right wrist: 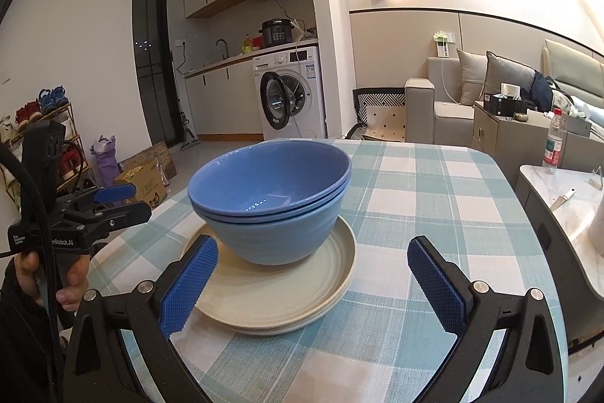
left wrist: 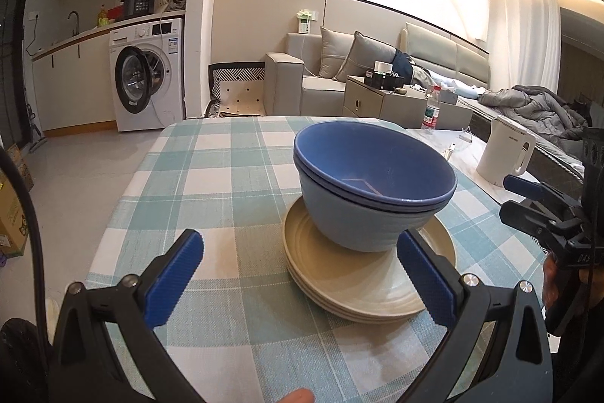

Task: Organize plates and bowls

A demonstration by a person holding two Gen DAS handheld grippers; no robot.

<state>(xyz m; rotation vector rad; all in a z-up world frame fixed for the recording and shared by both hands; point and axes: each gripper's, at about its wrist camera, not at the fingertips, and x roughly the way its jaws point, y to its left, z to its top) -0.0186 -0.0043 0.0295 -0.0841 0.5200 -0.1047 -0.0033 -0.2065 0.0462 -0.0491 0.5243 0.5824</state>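
Bowls sit nested on plates, mid-table. We hold left gripper and right gripper spread, empty. Stacking looks done; next we'd likely just back away.

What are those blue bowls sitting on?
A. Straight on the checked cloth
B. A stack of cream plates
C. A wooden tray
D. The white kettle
B: the nested blue bowls rest on a stack of cream plates, which lies on the checked cloth; both claws, left and right, are open and hold nothing.
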